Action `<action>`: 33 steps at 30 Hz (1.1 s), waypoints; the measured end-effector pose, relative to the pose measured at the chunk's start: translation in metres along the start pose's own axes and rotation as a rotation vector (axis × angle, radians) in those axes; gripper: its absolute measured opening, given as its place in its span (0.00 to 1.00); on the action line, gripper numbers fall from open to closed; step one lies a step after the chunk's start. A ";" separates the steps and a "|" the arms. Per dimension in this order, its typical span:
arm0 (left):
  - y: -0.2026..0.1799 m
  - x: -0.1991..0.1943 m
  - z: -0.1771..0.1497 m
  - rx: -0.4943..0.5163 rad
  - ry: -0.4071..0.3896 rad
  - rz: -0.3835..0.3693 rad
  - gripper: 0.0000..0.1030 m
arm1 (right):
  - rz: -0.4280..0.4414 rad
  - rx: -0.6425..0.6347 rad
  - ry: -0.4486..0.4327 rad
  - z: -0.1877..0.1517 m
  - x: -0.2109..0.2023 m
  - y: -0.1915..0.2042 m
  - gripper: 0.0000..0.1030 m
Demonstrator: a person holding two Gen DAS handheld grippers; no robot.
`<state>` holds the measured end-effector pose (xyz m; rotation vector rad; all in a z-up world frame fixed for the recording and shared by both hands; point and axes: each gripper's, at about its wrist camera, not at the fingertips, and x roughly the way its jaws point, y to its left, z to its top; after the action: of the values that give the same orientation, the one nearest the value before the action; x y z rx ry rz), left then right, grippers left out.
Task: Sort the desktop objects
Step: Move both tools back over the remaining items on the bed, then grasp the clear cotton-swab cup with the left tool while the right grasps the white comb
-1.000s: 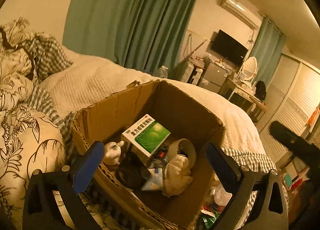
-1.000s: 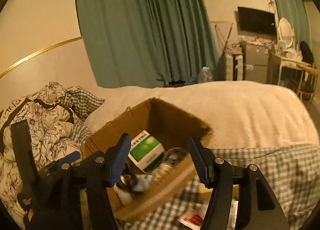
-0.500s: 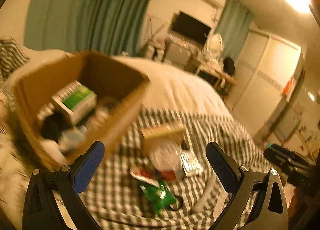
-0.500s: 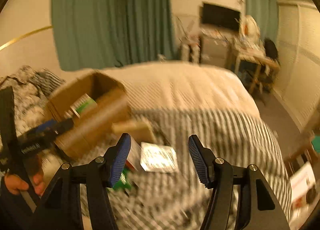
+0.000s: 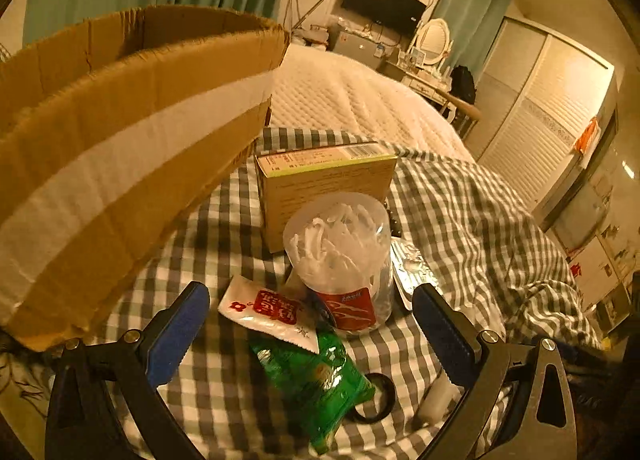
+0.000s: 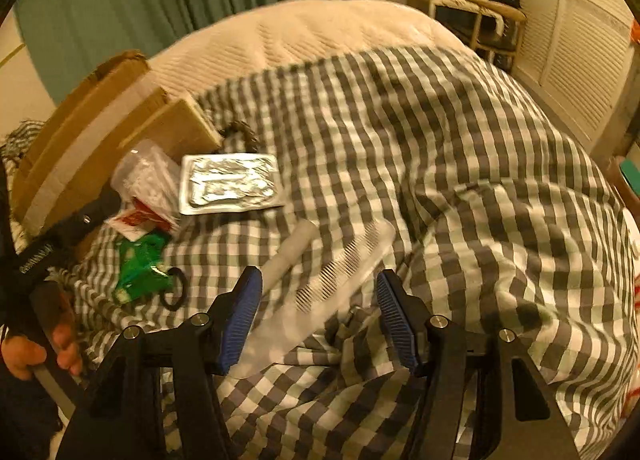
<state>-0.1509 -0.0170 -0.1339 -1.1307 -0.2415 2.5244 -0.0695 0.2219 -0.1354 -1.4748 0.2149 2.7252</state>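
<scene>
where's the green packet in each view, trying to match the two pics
Left wrist view: the green packet lies low in the middle, between the open left tongs, just below the red and white sachet.
Right wrist view: the green packet sits at the left, well left of the right tongs.
Shared landmark: the black ring touching the packet's right side in both views.

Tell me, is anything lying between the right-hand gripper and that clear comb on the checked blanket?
Nothing visible does. The right gripper points straight at the clear comb, which lies on the checked blanket between its open fingers. A pale tube lies just beside the comb, near the left finger, not across it.
</scene>
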 end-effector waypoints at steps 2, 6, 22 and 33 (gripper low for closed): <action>-0.004 0.009 -0.001 0.002 0.018 0.009 1.00 | -0.021 0.023 0.048 -0.002 0.012 0.001 0.48; -0.010 0.026 0.006 0.003 0.033 0.012 1.00 | -0.011 0.069 0.123 -0.007 0.031 -0.001 0.48; -0.011 0.031 0.011 0.050 0.068 -0.134 0.65 | 0.002 0.167 0.138 -0.012 0.053 -0.007 0.23; 0.013 -0.017 0.028 -0.013 -0.019 -0.132 0.65 | -0.012 0.122 0.004 -0.011 0.016 -0.002 0.03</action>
<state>-0.1642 -0.0362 -0.1076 -1.0601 -0.3265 2.4215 -0.0694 0.2218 -0.1551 -1.4445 0.3647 2.6472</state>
